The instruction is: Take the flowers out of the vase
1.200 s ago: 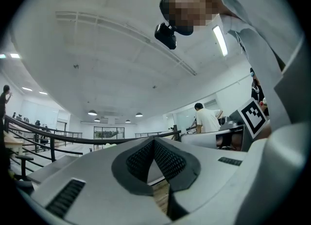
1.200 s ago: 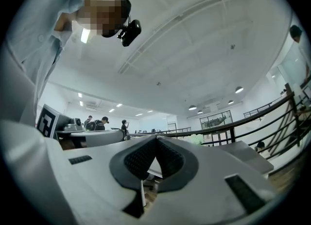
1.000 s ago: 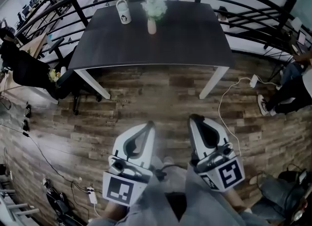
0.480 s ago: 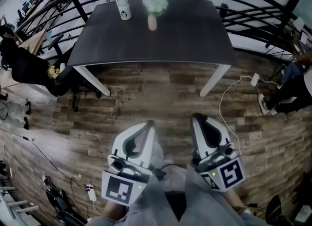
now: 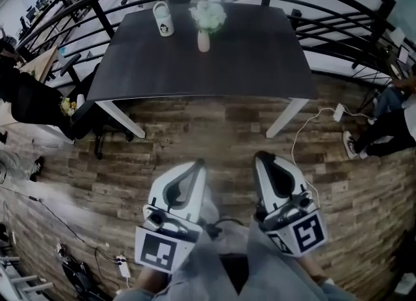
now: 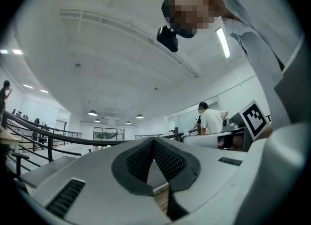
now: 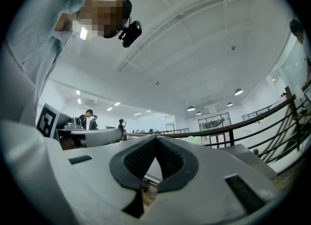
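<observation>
Well, both tools are held low over the wooden floor, well short of the surface: the left tool (image 5: pixel 195 166) and the right tool (image 5: pixel 261 158) each have their jaws together with nothing between them. The flowers (image 5: pixel 208 15), a pale bunch, stand upright in a small vase (image 5: pixel 204 41) near the middle of the far edge of the surface (image 5: pixel 247 59), with a mug (image 5: pixel 164 19) beside them toward the far left corner. I'd judge the bunch light and soft, its blooms easily crushed, so the hold belongs on the stems just above the vase's mouth, with the other tool steadying the vase, which looks light enough to tip.
</observation>
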`<state>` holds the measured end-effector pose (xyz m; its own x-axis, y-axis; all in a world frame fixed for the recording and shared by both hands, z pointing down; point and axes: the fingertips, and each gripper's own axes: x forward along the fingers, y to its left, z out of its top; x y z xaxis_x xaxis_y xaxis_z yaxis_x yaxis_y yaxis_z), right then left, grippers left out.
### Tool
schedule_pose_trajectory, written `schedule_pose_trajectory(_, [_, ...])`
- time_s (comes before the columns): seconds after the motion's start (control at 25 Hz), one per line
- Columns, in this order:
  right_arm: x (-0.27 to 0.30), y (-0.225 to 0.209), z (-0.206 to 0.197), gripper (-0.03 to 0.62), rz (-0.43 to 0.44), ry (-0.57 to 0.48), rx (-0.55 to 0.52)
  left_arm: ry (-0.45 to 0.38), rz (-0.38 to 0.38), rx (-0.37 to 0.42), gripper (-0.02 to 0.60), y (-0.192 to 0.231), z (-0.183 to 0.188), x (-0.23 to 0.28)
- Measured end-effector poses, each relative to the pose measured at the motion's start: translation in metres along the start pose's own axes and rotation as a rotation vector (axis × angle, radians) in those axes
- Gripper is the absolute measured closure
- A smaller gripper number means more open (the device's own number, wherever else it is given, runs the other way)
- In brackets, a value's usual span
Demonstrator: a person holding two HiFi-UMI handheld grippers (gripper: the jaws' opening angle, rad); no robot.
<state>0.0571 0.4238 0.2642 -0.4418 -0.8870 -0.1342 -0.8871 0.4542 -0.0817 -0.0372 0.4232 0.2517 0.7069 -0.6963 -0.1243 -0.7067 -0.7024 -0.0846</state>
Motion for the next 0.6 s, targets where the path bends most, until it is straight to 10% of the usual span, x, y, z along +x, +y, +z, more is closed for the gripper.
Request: schedule_pose_trajectory(0.6, [0.087,-0.016,-0.006,0.592,-0.017,0.025,-0.019,-0.038,-0.005,-0.017,0.583,0.085,-0.001,0.044])
